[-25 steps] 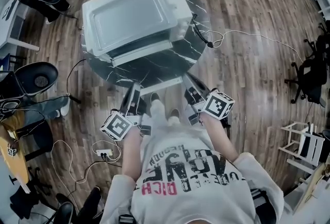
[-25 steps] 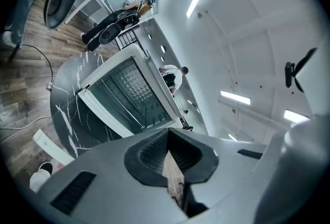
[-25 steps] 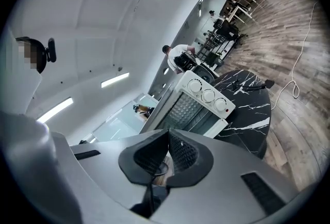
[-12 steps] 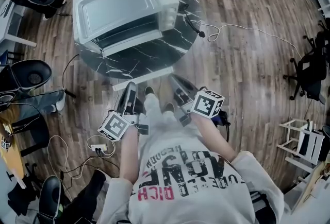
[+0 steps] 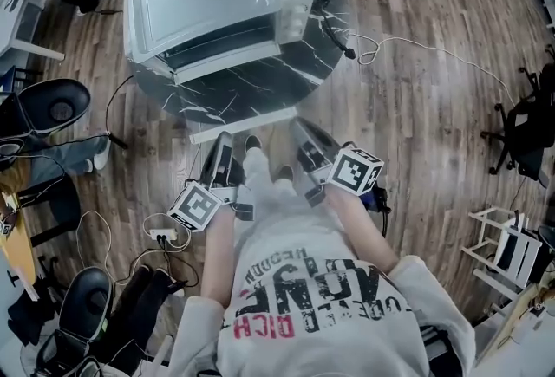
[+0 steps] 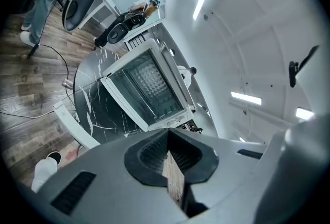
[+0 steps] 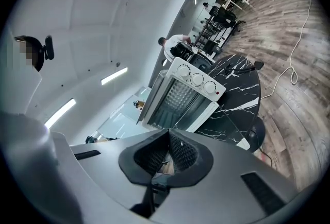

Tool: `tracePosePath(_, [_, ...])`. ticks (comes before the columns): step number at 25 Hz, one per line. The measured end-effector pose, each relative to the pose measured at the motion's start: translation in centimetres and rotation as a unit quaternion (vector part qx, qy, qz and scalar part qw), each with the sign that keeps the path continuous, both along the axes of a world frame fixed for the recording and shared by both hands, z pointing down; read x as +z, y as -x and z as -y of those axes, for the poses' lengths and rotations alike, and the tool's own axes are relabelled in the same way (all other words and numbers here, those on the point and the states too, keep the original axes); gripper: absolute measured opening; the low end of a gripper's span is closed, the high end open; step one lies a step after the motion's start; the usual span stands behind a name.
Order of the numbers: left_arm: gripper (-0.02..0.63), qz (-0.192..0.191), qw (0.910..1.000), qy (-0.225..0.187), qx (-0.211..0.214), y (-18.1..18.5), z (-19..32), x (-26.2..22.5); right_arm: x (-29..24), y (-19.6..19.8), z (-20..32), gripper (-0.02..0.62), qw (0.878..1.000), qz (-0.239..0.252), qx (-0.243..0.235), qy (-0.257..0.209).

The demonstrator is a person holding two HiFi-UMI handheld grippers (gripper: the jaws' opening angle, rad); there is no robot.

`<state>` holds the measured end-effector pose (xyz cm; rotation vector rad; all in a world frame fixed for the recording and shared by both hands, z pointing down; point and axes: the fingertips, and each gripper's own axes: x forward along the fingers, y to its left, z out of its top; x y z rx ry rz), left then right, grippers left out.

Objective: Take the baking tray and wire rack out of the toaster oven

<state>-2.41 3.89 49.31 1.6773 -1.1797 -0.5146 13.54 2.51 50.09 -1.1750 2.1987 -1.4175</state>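
The white toaster oven (image 5: 217,7) stands on a round black marble table (image 5: 260,89), its glass door shut. Through the glass a gridded metal surface (image 6: 149,78) shows inside; I cannot tell tray from rack. The right gripper view shows the oven (image 7: 183,99) with three knobs beside the door. My left gripper (image 5: 223,143) and right gripper (image 5: 302,127) are held side by side just short of the table's near edge, pointing at the oven. Both are shut with nothing between the jaws, as each gripper's own view confirms for the left gripper (image 6: 167,158) and the right gripper (image 7: 167,153).
A black cable with a plug (image 5: 336,37) lies on the table's right side and trails over the wooden floor. A power strip (image 5: 165,237) and cords lie at the lower left. Black chairs (image 5: 52,111) stand at the left, a white rack (image 5: 512,250) at the right.
The oven and table have shifted up and left in the head view. Both grippers have sunk a little and drawn slightly away from the table's edge, staying shut.
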Motion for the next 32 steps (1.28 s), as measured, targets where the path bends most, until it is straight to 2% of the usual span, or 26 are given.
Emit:
tracePosePath(4, [0.003,-0.023,0.9995,0.018,-0.013,0.4,0.9,1.1,0.6,0.1,1.5,0.002,1.0,0.003,0.007,0.007])
tracePosePath(8, [0.003,-0.01,0.9998,0.013,-0.012,1.7,3.0,1.5,1.2,0.7,3.4,0.002,1.0,0.003,0.013,0.013])
tracePosePath(14, [0.003,-0.012,0.9992,0.031,-0.022,3.8,6.6,2.9,2.1,1.8,6.6,0.002,0.999,0.001,0.025,0.025])
tracePosePath(17, [0.003,-0.016,0.9983,0.049,-0.026,4.9,8.6,3.9,2.4,2.9,8.6,0.002,0.999,0.002,0.029,0.022])
tracePosePath(21, [0.003,-0.031,0.9973,0.063,-0.023,5.8,11.4,5.3,3.3,4.0,10.5,0.002,0.998,0.002,0.041,0.042])
tracePosePath(24, [0.003,-0.047,0.9939,0.096,-0.027,6.6,12.9,7.3,4.0,4.7,12.1,0.002,0.997,0.001,0.051,0.049])
tracePosePath(32, [0.003,-0.055,0.9918,0.115,-0.004,8.3,16.9,9.8,5.1,7.0,15.2,0.002,0.996,-0.005,0.068,0.061])
